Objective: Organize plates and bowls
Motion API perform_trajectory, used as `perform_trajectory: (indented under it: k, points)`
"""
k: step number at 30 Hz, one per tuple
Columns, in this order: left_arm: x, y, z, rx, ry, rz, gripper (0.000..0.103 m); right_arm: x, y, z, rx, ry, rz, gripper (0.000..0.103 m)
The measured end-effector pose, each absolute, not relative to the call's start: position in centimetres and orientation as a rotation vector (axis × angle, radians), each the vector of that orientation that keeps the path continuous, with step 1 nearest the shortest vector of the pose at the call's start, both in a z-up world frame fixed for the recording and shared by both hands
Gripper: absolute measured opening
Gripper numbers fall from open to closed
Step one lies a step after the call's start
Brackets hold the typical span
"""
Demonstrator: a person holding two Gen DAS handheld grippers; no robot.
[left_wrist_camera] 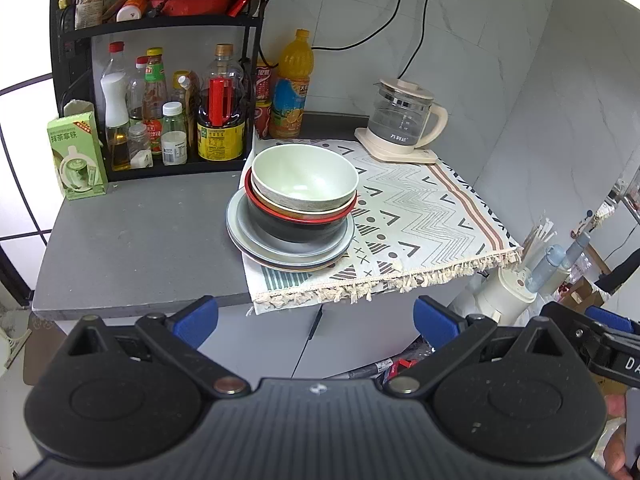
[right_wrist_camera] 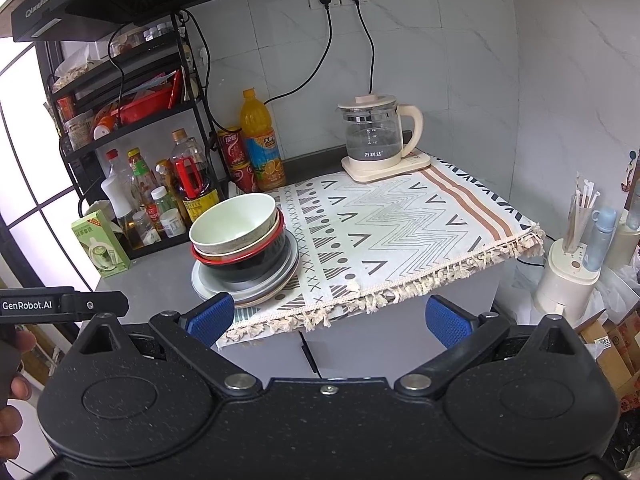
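Note:
A stack of dishes stands on the counter at the left edge of a patterned cloth (left_wrist_camera: 420,216) (right_wrist_camera: 400,232). On top is a pale green bowl (left_wrist_camera: 304,178) (right_wrist_camera: 234,226), nested in a cream bowl and a black bowl with a red rim (left_wrist_camera: 296,226) (right_wrist_camera: 248,266). These rest on grey plates (left_wrist_camera: 256,240) (right_wrist_camera: 208,284). My left gripper (left_wrist_camera: 316,322) is open and empty, held back in front of the counter edge. My right gripper (right_wrist_camera: 330,320) is open and empty, also short of the counter edge.
A black rack with sauce bottles (left_wrist_camera: 160,112) (right_wrist_camera: 160,192) stands left of the stack. An orange drink bottle (left_wrist_camera: 294,84) (right_wrist_camera: 260,140) and red cans stand behind it. A glass kettle (left_wrist_camera: 404,120) (right_wrist_camera: 376,136) sits at the cloth's back. A green carton (left_wrist_camera: 76,156) (right_wrist_camera: 100,248) stands at far left.

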State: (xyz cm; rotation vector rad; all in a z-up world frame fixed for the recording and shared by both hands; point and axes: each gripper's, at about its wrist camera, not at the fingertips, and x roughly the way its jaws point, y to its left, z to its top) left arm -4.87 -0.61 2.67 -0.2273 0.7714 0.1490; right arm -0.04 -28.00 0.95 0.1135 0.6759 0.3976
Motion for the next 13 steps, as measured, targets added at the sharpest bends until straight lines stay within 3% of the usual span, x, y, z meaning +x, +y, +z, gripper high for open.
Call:
perform_trajectory:
  k: [13]
  points:
    - [-4.46,-0.79,1.71,-0.178,0.791,0.154,0.103,0.13,-27.66,0.02,0.094,0.706,0.415,0.103]
